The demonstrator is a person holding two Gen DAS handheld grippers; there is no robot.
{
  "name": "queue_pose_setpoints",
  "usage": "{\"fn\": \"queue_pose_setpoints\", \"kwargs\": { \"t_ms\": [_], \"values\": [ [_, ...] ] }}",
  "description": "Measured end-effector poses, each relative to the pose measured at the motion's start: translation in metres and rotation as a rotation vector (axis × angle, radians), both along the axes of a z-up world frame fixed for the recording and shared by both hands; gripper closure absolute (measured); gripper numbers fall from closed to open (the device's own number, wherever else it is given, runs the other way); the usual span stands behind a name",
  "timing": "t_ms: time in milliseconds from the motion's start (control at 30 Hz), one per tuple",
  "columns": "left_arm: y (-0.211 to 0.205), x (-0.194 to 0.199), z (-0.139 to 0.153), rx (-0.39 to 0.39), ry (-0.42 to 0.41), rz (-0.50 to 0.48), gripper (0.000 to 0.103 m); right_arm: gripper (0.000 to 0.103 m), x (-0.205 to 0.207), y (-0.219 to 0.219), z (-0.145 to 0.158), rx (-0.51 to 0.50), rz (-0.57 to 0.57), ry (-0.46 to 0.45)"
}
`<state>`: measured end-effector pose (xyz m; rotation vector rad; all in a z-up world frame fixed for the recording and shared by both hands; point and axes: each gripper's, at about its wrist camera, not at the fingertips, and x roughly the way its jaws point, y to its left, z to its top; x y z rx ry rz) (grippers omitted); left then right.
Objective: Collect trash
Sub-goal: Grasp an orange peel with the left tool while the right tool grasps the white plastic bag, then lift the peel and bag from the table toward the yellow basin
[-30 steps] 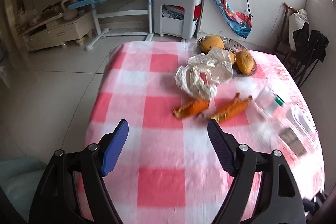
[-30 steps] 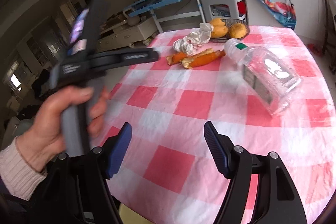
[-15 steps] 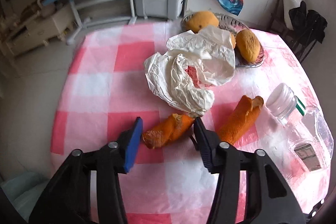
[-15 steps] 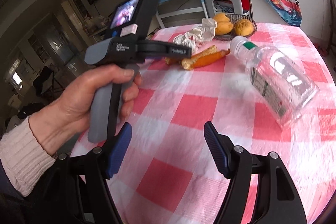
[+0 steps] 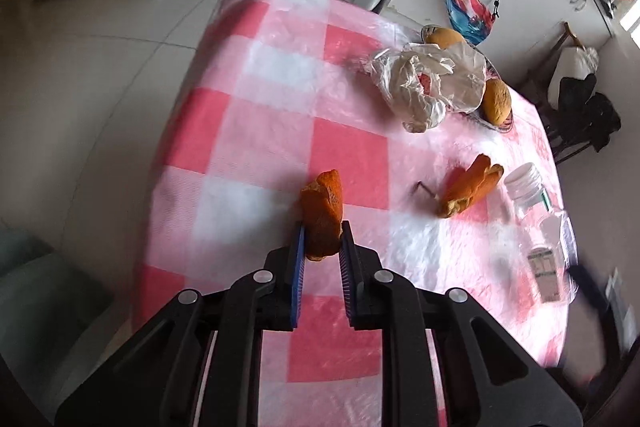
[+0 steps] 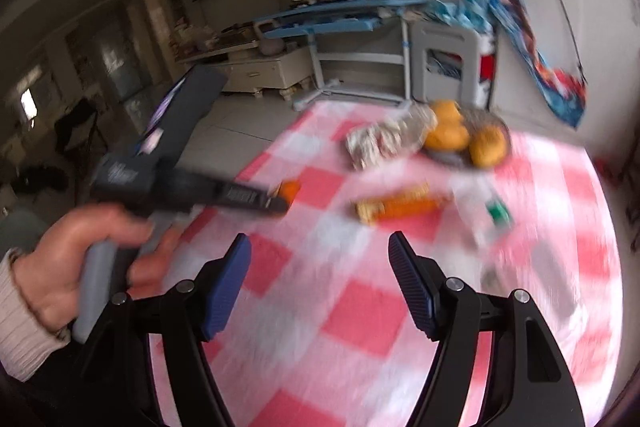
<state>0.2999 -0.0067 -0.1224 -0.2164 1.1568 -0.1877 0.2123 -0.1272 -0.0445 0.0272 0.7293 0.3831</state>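
Since prev frame, left gripper [image 5: 323,241] has come down on the orange peel piece [image 5: 322,217], jaws closing w/ pads against its sides, above the checked tablecloth [image 5: 272,131]. Left view alone shows 2nd peel [image 5: 468,191] beside clear bottle [image 5: 538,219], its label unreadable. Right view, blurred, shows person's hand [image 6: 80,267] on the grip; writing there illegible. Right gripper [image 6: 320,285] wide apart, nothing in it.
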Motion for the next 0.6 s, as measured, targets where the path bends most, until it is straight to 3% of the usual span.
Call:
{"fn": "queue_pose_setpoints", "kwargs": {
  "t_ms": [100,333,433,533,600],
  "values": [
    [0.014,0.0,0.011,0.025,-0.034,0.031,0.087,0.035,0.045,0.002,0.002,0.008,0.001,0.023],
    [0.049,0.006,0.037,-0.069,-0.074,0.126,0.087,0.046,0.138,0.014,-0.029,-0.037,-0.027,0.16],
    [0.048,0.006,0.044,-0.087,-0.083,0.116,0.087,0.047,0.159,0.019,-0.052,-0.104,-0.04,0.222],
    [0.043,0.005,0.048,-0.092,-0.094,0.106,0.087,0.059,0.164,0.02,-0.069,-0.163,-0.057,0.242],
    [0.043,0.002,0.051,-0.096,-0.099,0.099,0.087,0.066,0.161,0.016,-0.065,-0.149,-0.063,0.238]
  ]
}}
